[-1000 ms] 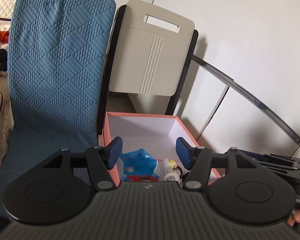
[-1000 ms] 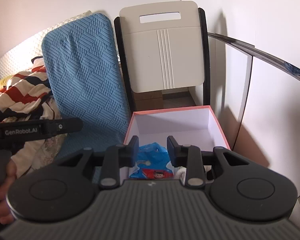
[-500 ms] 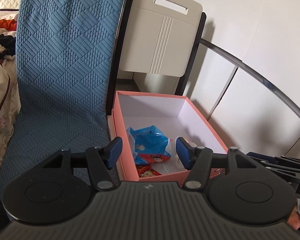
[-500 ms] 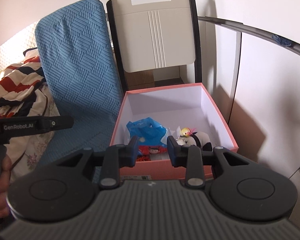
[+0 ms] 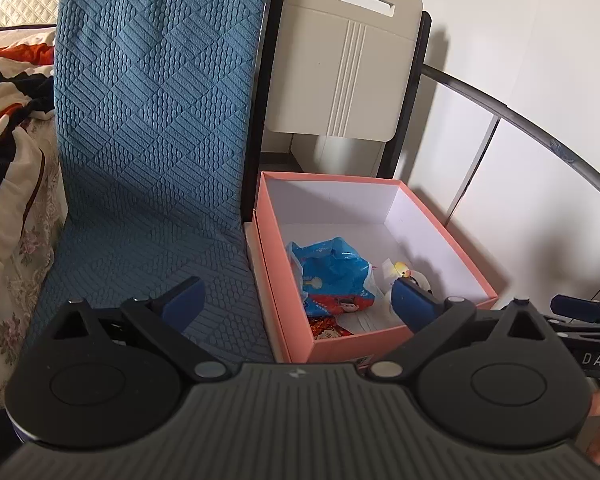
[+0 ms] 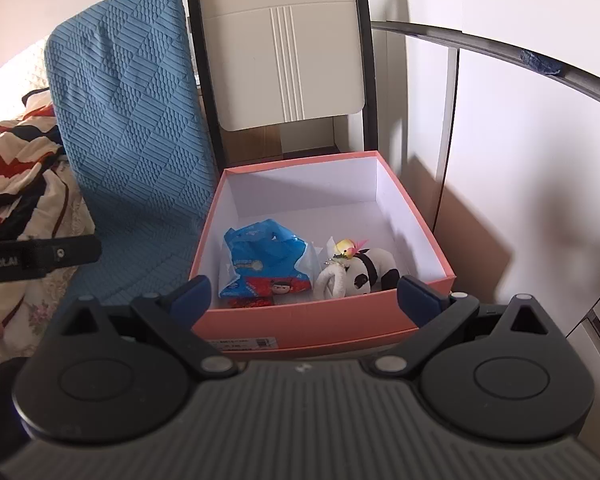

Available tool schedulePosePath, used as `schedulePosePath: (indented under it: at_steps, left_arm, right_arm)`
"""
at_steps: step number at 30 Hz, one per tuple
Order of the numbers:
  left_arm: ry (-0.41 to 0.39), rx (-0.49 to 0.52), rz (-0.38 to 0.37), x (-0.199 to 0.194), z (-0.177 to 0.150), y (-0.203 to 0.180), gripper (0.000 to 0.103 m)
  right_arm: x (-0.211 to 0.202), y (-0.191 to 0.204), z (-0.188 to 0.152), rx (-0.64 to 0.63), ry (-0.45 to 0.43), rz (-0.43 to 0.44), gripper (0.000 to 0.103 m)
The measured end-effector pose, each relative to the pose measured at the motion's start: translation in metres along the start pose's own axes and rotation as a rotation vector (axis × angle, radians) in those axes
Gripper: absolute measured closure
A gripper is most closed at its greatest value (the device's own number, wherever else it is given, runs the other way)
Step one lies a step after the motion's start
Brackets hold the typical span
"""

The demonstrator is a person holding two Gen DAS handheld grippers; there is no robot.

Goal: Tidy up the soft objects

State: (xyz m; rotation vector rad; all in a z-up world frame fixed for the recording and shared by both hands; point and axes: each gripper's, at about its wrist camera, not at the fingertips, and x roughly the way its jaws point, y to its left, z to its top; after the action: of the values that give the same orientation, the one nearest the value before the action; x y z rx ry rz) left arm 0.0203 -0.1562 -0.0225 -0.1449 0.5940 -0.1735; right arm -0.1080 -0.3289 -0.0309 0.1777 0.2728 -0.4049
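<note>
The left gripper (image 5: 298, 300) and the right gripper (image 6: 304, 294) both have jaws opening wide, holding nothing. The pink box (image 6: 320, 320) sits beside a blue cushion (image 6: 128, 140). Inside lie a blue bag (image 6: 264, 260) and a panda toy (image 6: 370, 272) (side by side, near the front wall).

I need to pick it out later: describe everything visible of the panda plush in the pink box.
The small black-and-white panda plush toy looks soft and fuzzy. It lies on its side on the floor of the open pink cardboard box, near the front right corner. A yellow-and-pink trinket sits at its head, and a white looped piece lies against it. No gripper touches it.
</note>
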Motion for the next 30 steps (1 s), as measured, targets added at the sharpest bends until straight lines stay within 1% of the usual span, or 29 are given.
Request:
schedulePosePath:
  at_steps: [7, 13, 27, 30]
  left_arm:
    - [-0.006, -0.027, 0.014, -0.0018, 0.0007, 0.0032, 0.001]
    - [0.016, -0.045, 0.002, 0.0001, 0.0017, 0.0026, 0.001]
    - [0.011, -0.028, -0.004, -0.0026, 0.0001, -0.0018, 0.000]
    - [0.007, -0.035, 0.014, -0.0011, -0.0011, -0.0015, 0.000]
  right_arm:
    - [-0.0030, 0.0031, 0.0010, -0.007, -0.007, 0.004, 0.002]
    - [-0.0051, 0.0019, 0.0028, -0.012, -0.017, 0.002, 0.002]
    - [-0.0044, 0.0008, 0.0009, -0.015, -0.011, 0.003, 0.002]
    - [-0.0031, 0.0006, -0.0002, -0.016, -0.006, 0.006, 0.002]
